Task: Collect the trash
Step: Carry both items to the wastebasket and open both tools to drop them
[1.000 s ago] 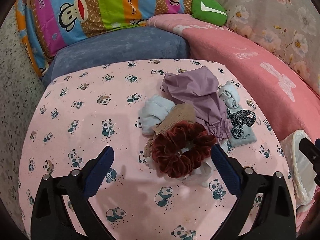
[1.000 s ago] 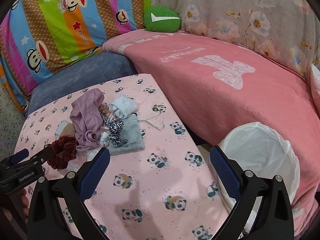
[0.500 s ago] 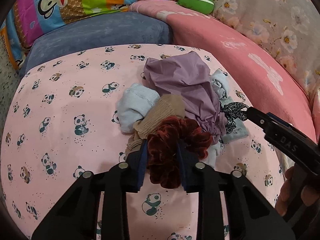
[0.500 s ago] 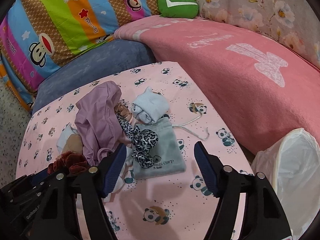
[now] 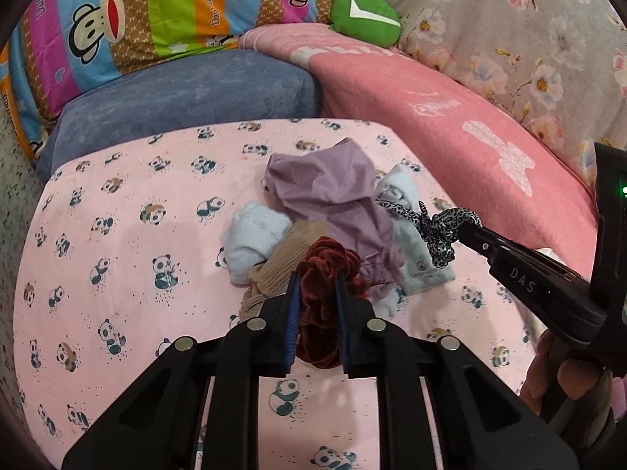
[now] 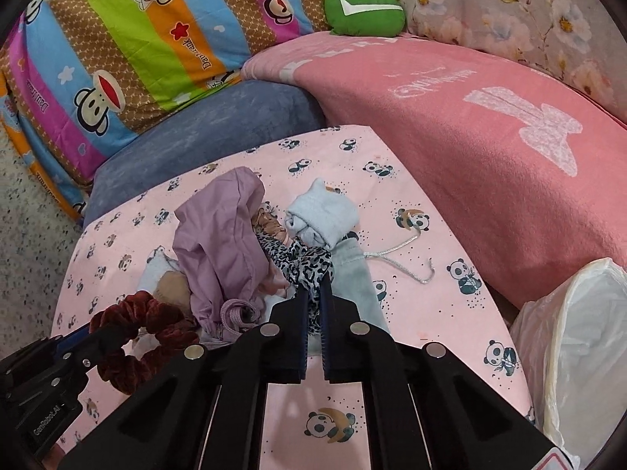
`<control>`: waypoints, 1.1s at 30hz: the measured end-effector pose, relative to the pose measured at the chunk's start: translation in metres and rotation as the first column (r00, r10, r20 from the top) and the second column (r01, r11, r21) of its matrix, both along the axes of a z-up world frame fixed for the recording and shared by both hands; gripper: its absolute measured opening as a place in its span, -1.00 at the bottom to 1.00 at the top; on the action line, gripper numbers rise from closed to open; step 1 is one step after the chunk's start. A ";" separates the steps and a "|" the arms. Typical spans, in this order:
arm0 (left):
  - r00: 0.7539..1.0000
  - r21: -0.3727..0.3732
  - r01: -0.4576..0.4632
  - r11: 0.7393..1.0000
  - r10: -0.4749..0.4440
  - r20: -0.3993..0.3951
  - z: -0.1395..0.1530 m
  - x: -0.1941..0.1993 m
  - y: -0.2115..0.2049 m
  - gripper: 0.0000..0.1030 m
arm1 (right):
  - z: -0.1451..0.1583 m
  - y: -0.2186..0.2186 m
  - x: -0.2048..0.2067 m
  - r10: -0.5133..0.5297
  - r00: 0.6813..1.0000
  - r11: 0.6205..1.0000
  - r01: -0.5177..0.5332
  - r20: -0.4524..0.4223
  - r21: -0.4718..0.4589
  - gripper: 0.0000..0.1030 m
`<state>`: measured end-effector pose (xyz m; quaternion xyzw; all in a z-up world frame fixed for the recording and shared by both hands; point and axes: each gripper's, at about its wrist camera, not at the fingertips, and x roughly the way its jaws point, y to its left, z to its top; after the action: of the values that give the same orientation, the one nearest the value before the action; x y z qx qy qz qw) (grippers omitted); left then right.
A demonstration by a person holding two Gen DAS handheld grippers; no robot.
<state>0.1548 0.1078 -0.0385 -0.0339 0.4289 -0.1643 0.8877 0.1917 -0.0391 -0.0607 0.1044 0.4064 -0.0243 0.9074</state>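
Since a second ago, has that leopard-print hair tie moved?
Yes. The right gripper has shut on the leopard-print hair tie, dragging it off the grey pouch toward the camera.

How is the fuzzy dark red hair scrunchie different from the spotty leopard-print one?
The dark red velvet scrunchie is one colour, thick and puffy; the grey leopard-print fabric scrunchie is spotted, thinner and stretched long. The red one is pinched by the left hand-held gripper, the leopard one by the right hand-held gripper. Both are soft hair ties from the same pile on the pink panda-print sheet.
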 end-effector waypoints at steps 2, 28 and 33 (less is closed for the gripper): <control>1.000 0.001 0.008 1.000 -0.008 0.018 0.008 -0.003 -0.004 -0.69 | 0.013 -0.004 -0.008 -0.006 1.000 1.000 0.006 0.025 0.006 -0.88; 0.936 -0.031 0.315 0.948 -0.306 0.174 0.080 -0.076 -0.170 -0.69 | 0.091 -0.156 -0.170 -0.275 0.944 0.961 0.275 0.183 0.024 -0.87; 0.911 -0.035 0.390 0.920 -0.381 0.157 0.074 -0.089 -0.210 -0.69 | 0.078 -0.193 -0.196 -0.342 0.925 0.940 0.340 0.163 0.038 -0.86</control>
<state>0.0659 -0.1024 0.0355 0.0346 0.3549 -0.3521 0.8654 -0.0046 -0.2318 0.0175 0.1791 0.3045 -0.1711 0.9198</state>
